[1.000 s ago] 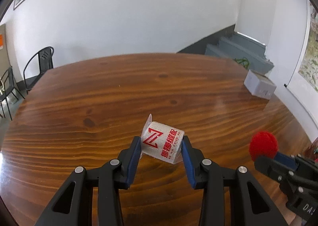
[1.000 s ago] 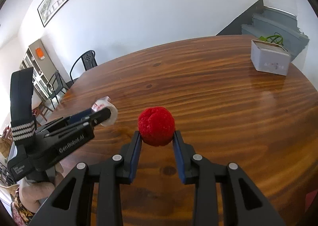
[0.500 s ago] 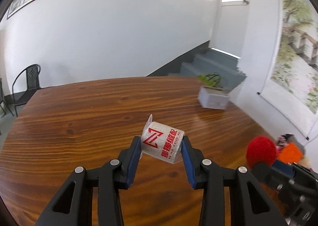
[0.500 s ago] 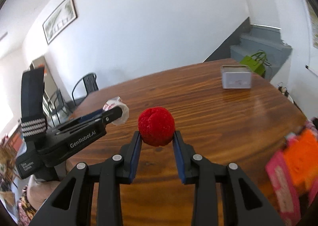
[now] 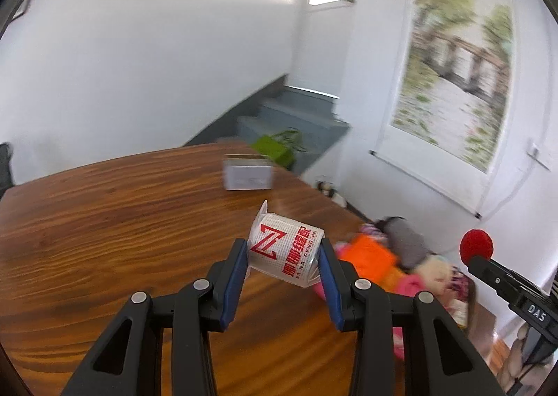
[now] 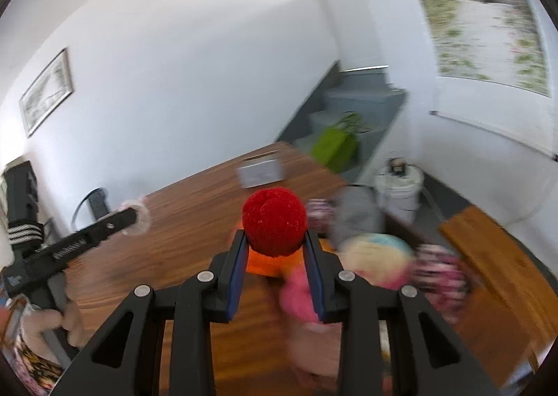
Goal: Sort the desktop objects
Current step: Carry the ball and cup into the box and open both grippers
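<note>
Above the right-hand edge of the wooden table [image 5: 115, 221], both grippers are carrying something, with a heap of soft, brightly coloured things [image 6: 376, 256] lying below and beyond that edge, blurred so that only orange, pink, grey and a pale yellow ball-like shape can be told. The left gripper [image 5: 284, 258] has its jaws closed partway on a white wrapped roll with red lettering [image 5: 286, 251]; the roll lies with its long axis running crosswise from one blue pad to the other, tilted a little down toward the right, and a loose flap of wrapper sticks up at its left end. It is over the table's edge, with the heap just past it to the right. The right gripper [image 6: 275, 246] is clamped on a red pompom ball [image 6: 274, 220], its jaws drawn in close against the ball's sides, and from this camera the heap sits directly behind and beneath the ball, so the right hand looks the nearer of the two to that pile. A small white box [image 5: 248, 174] stands farther back on the table from the heap, near the far rim, and a green bag [image 6: 334, 146] shows past it by the stairs. If the heap is where sorted items go, which I cannot confirm, the ball sits nearly above it while the roll would need to travel farther rightward.
</note>
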{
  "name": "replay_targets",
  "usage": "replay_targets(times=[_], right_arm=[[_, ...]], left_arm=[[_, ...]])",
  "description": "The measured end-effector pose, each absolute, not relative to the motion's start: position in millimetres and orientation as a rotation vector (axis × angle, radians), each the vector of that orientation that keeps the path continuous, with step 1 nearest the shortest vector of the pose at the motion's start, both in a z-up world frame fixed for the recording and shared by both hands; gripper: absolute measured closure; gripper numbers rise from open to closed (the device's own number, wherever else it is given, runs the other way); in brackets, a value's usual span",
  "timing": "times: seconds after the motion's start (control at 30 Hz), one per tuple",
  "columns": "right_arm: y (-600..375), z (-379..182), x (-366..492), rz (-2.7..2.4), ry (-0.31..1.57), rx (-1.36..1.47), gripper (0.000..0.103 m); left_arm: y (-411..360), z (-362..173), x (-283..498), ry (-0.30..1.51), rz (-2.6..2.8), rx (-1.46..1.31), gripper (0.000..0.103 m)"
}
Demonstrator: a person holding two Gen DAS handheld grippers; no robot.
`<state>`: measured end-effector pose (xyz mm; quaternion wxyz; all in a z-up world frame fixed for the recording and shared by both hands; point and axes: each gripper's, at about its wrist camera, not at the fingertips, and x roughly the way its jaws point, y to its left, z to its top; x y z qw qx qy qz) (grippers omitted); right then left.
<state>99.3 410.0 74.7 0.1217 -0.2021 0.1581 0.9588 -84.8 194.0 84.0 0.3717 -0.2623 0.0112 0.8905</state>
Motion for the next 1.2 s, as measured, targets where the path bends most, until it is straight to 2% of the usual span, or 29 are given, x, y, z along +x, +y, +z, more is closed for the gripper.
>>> replay_targets(times=[0.5,0.93,0.97,1.03,1.1,1.2], right_arm=[[445.6,51.9,142.0,2.696,0.375,-0.639,0.068],[461.4,29.1,134.3,2.680,0.384,-0.702,0.068],[462.4,28.0,133.7,2.678,0.389,-0.707,0.068],[464.4,25.8,132.5,2.674,0.399,-0.715,0.065],[466.4,23.6,131.3,2.670,0.409,-0.724,0.061],[468.8,23.0,134.5,2.665,0.437,-0.717,0.051]], left_arm=[[318.1,87.0,-48.5,0.166,2.122,-0.678,0.061],[361.2,55.1,-57.3,0.266,2.092,-0.755,0.060],[361.7,53.6,-57.4,0.267,2.088,-0.760,0.059],[360.0,55.3,-53.8,0.270,2.089,-0.745,0.048],[355.5,60.2,-48.7,0.266,2.105,-0.713,0.031],[347.2,70.8,-42.0,0.249,2.107,-0.672,0.030]])
